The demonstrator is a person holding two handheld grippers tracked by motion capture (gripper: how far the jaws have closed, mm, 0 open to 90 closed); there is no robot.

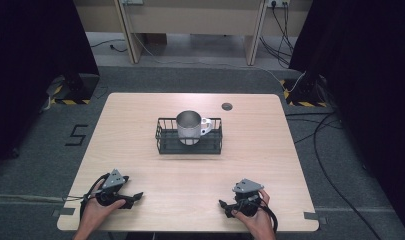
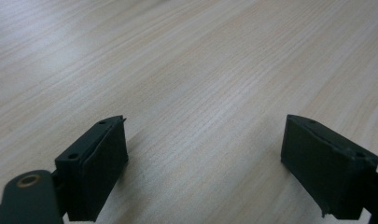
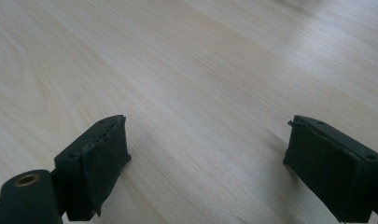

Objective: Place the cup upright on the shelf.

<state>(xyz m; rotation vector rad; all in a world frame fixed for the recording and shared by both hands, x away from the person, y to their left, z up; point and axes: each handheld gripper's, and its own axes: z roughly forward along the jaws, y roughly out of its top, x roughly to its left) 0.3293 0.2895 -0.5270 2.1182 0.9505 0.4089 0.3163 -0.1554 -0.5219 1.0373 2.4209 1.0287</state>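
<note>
Pale wood-grain table (image 1: 140,150) fills the foreground, and at its near edge both hands rest with their tools: the left gripper (image 1: 135,198) lies by the near left corner and the right gripper (image 1: 223,206) by the near right, each pointing inward toward the other. In both gripper views the black jaws stand spread wide with only bare tabletop between the pads, so nothing is held. Farther off, near the table's middle, a metal mug (image 1: 189,126) stands upright inside a black wire basket (image 1: 165,142), its long axis vertical, mouth up, handle pointing to the right of the high view. The basket's long side runs left to right. A sound approach, by judgement, would bring the right gripper in from the handle side, jaws kept spread until they straddle the handle or rim, then lift straight up to clear the wire walls.
</note>
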